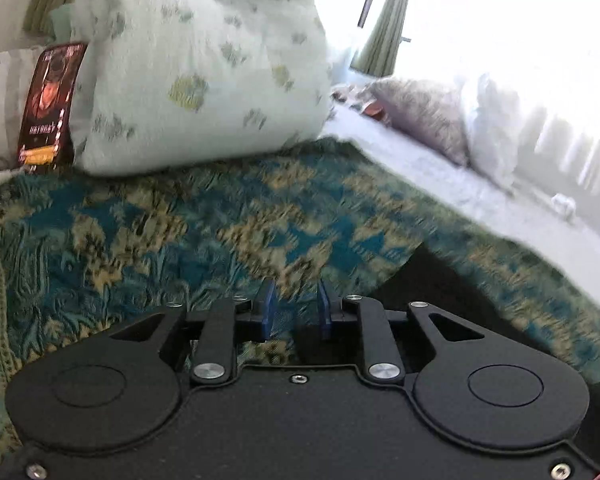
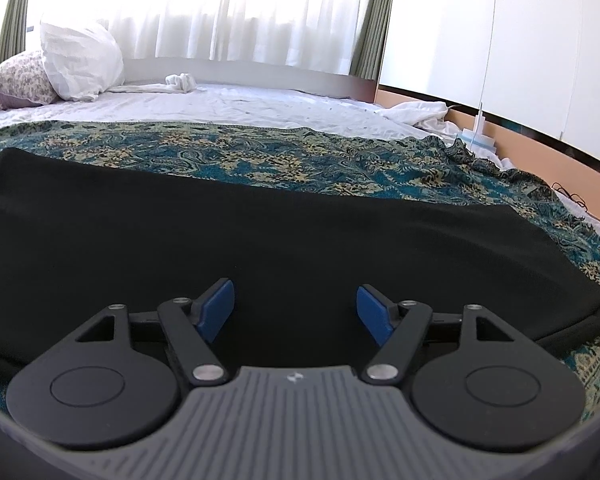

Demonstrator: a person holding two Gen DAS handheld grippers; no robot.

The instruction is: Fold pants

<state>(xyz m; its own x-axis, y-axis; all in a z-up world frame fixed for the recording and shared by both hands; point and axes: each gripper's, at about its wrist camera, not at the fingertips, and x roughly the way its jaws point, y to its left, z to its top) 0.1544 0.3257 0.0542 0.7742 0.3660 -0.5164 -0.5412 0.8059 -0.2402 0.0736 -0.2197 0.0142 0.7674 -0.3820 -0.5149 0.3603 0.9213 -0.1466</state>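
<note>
Black pants [image 2: 260, 232] lie spread flat across a teal and gold patterned bedspread [image 2: 260, 152]. My right gripper [image 2: 296, 292] hovers low over the middle of the pants, its blue pads wide apart and nothing between them. In the left wrist view only a dark corner of the pants [image 1: 440, 280] shows, to the right of my left gripper [image 1: 296, 292]. That gripper is over the bare bedspread [image 1: 180, 232]. Its blue pads stand a narrow gap apart, with bedspread visible through the gap and no cloth in it. The left view is blurred.
A big pale green floral bundle of bedding [image 1: 204, 68] rests at the far edge of the bedspread, with a dark printed packet [image 1: 48, 108] beside it. Pillows [image 2: 80, 60] and a white sheet [image 2: 240, 104] lie beyond, under a curtained window. Crumpled white cloth [image 2: 420, 114] is at the bed's right end.
</note>
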